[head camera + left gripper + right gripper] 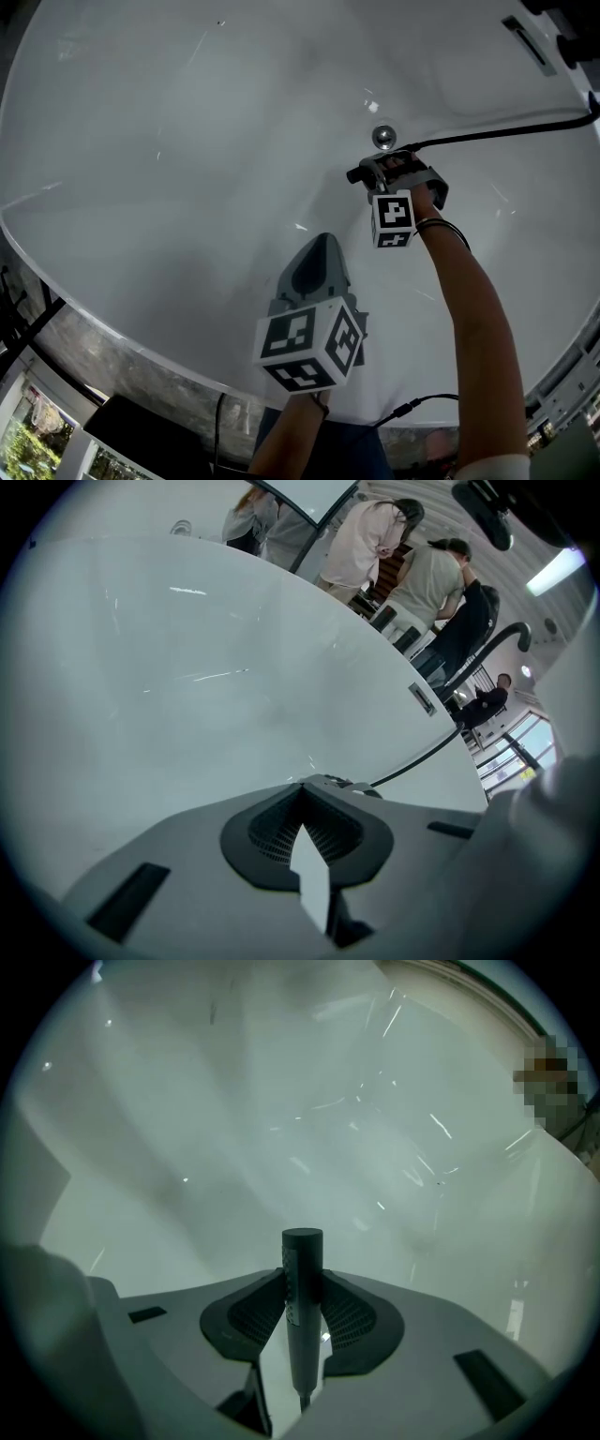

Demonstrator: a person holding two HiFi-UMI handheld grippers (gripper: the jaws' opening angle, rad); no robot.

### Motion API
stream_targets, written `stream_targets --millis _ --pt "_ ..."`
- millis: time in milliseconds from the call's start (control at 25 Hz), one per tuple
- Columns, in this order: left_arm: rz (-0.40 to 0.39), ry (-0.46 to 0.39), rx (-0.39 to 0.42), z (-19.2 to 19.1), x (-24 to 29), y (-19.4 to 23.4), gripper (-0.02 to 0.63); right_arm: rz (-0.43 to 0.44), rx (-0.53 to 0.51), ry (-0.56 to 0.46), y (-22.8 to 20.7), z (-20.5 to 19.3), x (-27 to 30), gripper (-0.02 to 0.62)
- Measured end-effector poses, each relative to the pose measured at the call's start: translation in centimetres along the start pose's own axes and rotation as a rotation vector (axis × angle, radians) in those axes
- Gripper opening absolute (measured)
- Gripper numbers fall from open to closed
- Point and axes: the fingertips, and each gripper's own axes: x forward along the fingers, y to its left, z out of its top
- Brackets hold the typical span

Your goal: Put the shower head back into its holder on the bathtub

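The head view looks down into a white bathtub (187, 169). My right gripper (380, 171) hangs over the tub floor near the round chrome drain (383, 137), shut on the black stick-shaped shower head (358, 174). In the right gripper view the shower head (302, 1307) stands upright between the pads, pointing down at the tub. Its black hose (506, 131) runs right toward the tub's rim. My left gripper (323, 242) is lower in the picture, apart from the shower head. It is shut and empty (302, 789).
Black fittings (561, 28) and a slotted plate (525, 42) sit at the tub's far right rim. A curved black spout (487, 653) and several standing people (375, 546) show beyond the rim. A black cable (412, 408) lies by the near rim.
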Motion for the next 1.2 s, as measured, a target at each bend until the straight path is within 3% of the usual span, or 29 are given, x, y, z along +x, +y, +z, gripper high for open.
stream_targets --millis 600,960,1200 --pt "-0.007 -0.026 0.029 1.9 -5.6 -4.2 0.003 -0.338 0.477 -0.182 -5.6 0.3 -16.6 0.124" --pt "-0.073 -0.050 0.083 2.3 -8.4 -9.4 0.003 -0.504 0.598 -0.221 -6.1 -1.3 -27.3 0.124" --pt "-0.077 -0.053 0.095 1.7 -10.8 -11.5 0.003 -0.575 0.613 -0.247 -5.5 -1.3 -33.7 0.124"
